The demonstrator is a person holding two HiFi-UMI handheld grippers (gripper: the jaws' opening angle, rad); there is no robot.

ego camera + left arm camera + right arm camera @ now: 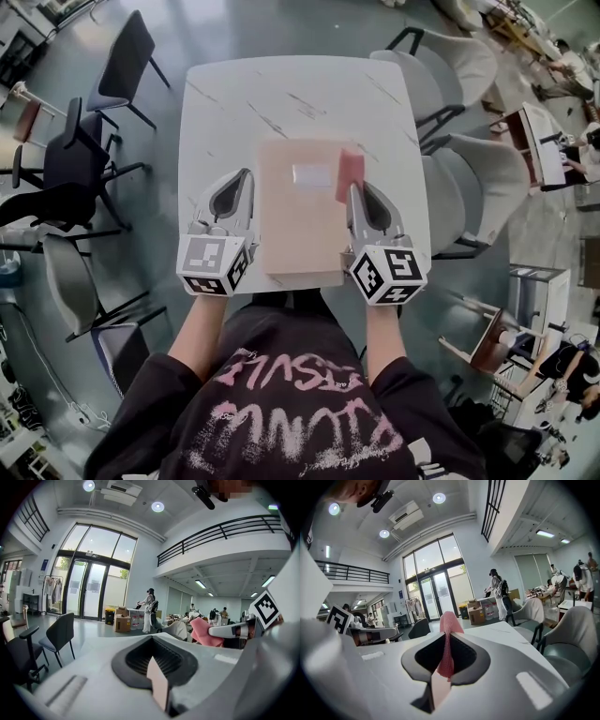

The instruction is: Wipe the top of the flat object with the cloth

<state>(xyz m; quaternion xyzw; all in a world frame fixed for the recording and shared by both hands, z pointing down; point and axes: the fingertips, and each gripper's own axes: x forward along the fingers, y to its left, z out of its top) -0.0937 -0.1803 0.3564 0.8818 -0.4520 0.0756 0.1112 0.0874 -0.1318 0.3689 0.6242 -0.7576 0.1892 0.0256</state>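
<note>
1. Table [281,94]: white, faintly veined, occupying the upper centre of the head view.

2. Flat object [298,216]: tan, rectangular, lying flat on the table at centre frame, long side running up the frame. Its near edge lies at the table's lower edge. A small white label [311,174] sits on its upper half.

3. Cloth [350,174]: pink, standing over the right edge of the flat object, just right of the label.

4. Right gripper [354,189]: at the right edge of the flat object, lower centre-right. Its own view shows the jaws closed on the cloth, with a pink fold rising above them.

5. Left gripper [247,174]: just beside the left edge of the flat object, lower centre-left. Its own view shows the jaws brought together, with nothing held between them. Contact with the flat object cannot be confirmed.

6. Surroundings: dark chairs [94,159] at the left of the frame and grey chairs [469,187] at the right. People are standing in the background of both gripper views.
</note>
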